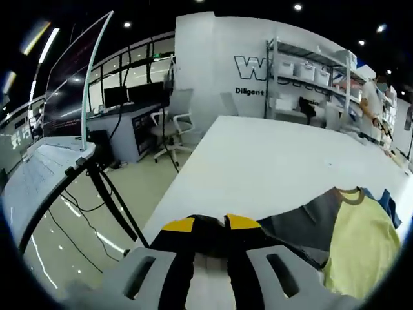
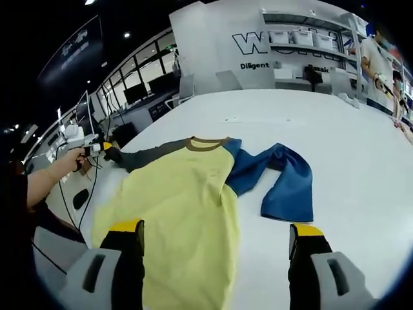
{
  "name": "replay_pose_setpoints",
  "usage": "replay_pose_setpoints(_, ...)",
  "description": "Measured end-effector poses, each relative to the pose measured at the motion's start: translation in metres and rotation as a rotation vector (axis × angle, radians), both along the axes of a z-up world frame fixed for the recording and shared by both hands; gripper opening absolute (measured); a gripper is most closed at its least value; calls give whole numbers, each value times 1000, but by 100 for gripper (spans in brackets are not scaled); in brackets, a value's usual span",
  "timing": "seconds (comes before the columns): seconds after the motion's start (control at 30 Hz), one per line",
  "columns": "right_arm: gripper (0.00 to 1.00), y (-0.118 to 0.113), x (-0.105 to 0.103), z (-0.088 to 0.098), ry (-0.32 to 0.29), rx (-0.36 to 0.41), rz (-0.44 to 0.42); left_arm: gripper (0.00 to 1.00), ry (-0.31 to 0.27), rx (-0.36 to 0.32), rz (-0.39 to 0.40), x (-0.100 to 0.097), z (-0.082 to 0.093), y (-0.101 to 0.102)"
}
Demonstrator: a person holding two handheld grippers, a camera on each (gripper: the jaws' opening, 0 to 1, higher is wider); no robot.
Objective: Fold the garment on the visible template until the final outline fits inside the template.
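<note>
Fold barely begun. Shirt (image 2: 187, 200) spread flat on white counter (image 2: 348, 135), blue sleeve (image 2: 284, 184) bent. Left tongs (image 1: 210, 226) pinched together at grey sleeve (image 1: 303, 223) tip, probably gripping it. Right tongs (image 2: 216, 236) spread wide over hem, holding nothing. Template outline not discernible.

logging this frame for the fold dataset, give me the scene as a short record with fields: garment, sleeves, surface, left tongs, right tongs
garment: yellow shirt with brown collar, lying spread flat
sleeves: grey sleeve stretched toward the left tongs; blue sleeve bent beside the body
surface: white table
left tongs: jaws close together at the end of the grey sleeve, a grip on it cannot be confirmed; held in the person's hand
right tongs: open wide, jaws straddling the lower part of the shirt, not gripping
template: no outline can be made out
</note>
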State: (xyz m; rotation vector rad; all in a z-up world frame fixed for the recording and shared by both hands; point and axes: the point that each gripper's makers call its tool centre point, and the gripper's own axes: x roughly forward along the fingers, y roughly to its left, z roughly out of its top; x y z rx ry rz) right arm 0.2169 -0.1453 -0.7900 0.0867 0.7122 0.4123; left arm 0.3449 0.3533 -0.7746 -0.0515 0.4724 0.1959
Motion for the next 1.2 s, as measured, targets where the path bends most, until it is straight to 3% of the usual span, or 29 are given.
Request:
replay_pose_setpoints(0.07, 91, 0, 1, 1, -3, 1, -3, 30, -1, -19, -18, -2, 1, -6)
replay_pose_setpoints(0.3, 90, -5, 3, 0, -5, 4, -23, 47, -28, 14, -168, -10, 17, -43)
replay_pose_setpoints(0.73, 86, -19, 11, 0, -14, 17, -82, 90, -75, -94, -323, -27, 36, -95)
replay_pose_setpoints(0.9, 86, -22, 14, 0, -15, 15, -89, 93, -33, -96, -398, -36, 29, -113)
replay_pose_setpoints(1.1, 86, -31, 19, 1, -17, 14, -106, 99, -39, -99, -470, -53, 37, -132)
replay_pose_setpoints(1.2, 87, -33, 21, 1, -16, 4, -95, 99, -15, -96, -506, -64, 36, -140)
